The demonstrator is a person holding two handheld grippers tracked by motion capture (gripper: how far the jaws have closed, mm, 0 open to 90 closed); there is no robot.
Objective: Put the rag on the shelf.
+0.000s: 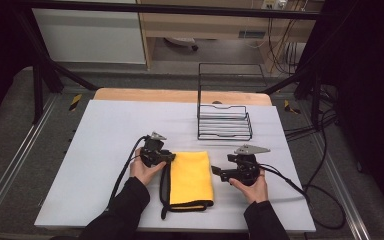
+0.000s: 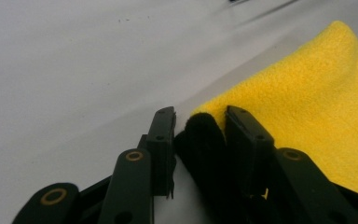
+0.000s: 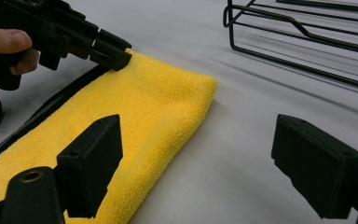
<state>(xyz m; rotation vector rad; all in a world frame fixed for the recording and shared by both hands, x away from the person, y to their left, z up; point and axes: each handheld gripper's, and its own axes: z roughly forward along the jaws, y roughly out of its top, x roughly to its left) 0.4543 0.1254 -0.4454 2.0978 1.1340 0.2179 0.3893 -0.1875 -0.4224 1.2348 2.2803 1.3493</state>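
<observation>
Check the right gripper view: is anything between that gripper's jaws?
No. The right gripper stands with its jaws wide apart over bare table, the yellow cloth lying beside and partly behind one jaw.

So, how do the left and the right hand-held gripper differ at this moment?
The left hand-held gripper has narrow jaws around the black edge of the yellow cloth; the right hand-held gripper stands wide open with nothing between its jaws. The left sits at the cloth's far left corner, the right beside its right edge. Both are black, each held in one hand.
</observation>
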